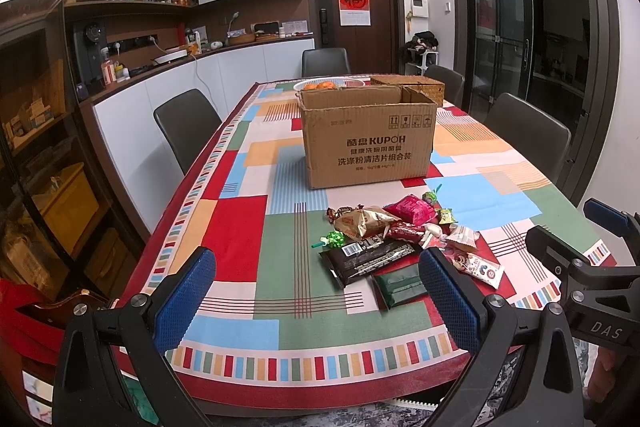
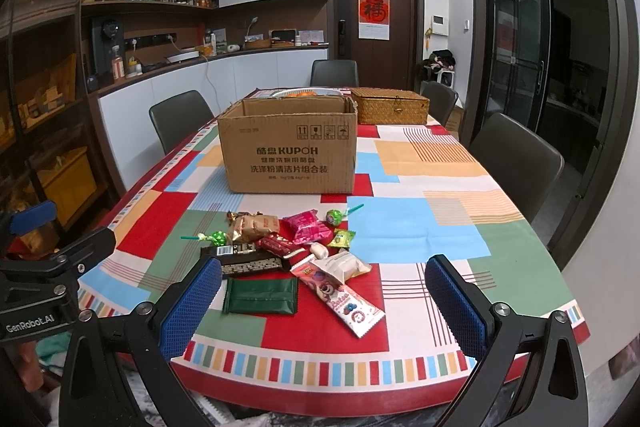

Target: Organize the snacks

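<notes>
While both the left gripper (image 1: 316,301) and right gripper (image 2: 324,301) gape empty, every snack (image 2: 296,251) lies near the cardboard box (image 2: 290,147), unsorted.

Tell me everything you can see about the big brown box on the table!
The cardboard box is plain brown corrugated card, a bit creased, with black printing on its front: "KUPOH", Chinese lettering and small handling symbols. Its top flaps are open; the inside is not visible. It stands upright on the colourful tablecloth, beyond the snack pile and apart from it. A woven basket and a bowl of oranges sit behind it. Neither gripper touches it.
</notes>
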